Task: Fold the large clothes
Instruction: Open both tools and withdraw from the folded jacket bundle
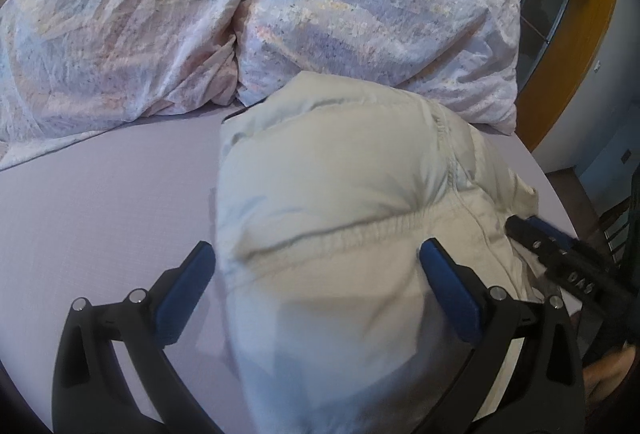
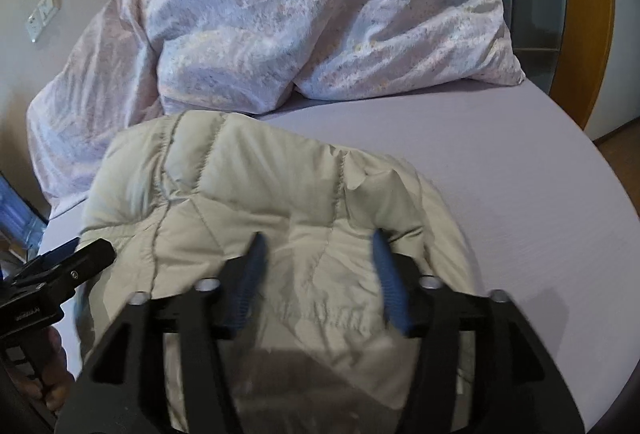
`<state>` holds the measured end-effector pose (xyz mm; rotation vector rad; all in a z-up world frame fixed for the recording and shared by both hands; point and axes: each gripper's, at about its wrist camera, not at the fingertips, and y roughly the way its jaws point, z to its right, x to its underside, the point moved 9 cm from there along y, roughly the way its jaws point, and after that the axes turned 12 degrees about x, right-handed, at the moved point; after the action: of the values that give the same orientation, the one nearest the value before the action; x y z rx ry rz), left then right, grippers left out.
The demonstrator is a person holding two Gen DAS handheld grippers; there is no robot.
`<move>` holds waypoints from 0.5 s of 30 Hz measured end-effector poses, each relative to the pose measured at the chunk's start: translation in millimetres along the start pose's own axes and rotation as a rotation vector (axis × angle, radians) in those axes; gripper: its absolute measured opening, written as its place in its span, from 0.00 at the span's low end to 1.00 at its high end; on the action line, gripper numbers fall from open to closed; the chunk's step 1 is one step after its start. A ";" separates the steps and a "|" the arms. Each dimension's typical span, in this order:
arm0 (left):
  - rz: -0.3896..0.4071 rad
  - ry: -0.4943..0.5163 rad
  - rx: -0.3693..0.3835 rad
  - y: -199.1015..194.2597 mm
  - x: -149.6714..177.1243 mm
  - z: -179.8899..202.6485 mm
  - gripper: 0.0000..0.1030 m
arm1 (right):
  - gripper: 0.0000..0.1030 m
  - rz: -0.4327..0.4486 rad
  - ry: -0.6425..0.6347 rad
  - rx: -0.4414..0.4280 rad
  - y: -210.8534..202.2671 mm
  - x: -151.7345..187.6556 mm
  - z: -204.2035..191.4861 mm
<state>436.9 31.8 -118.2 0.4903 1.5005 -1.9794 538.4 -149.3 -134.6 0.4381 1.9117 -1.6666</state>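
A puffy beige quilted jacket (image 1: 340, 194) lies bunched on the lilac bed sheet (image 1: 100, 202); it also shows in the right wrist view (image 2: 256, 186). My left gripper (image 1: 316, 266) is open, its blue-padded fingers spread wide over the jacket's near left part. My right gripper (image 2: 318, 254) is open above the jacket's near part, fingers apart with fabric below them. The right gripper shows at the jacket's right edge in the left wrist view (image 1: 532, 230). The left gripper shows at the jacket's left edge in the right wrist view (image 2: 76, 254).
A crumpled pastel duvet (image 1: 240, 14) is heaped at the far side of the bed, also in the right wrist view (image 2: 300, 14). A wooden door frame (image 1: 580, 54) stands right of the bed. The bed edge (image 2: 592, 274) curves off at right.
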 end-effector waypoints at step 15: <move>-0.056 -0.040 -0.004 -49.9 20.2 -33.2 0.98 | 0.98 -0.193 0.206 -0.140 -8.9 6.9 67.2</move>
<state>386.7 67.7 -103.8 0.4080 1.5085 -2.0170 541.0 -217.3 -136.4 0.3933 2.2688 -1.6456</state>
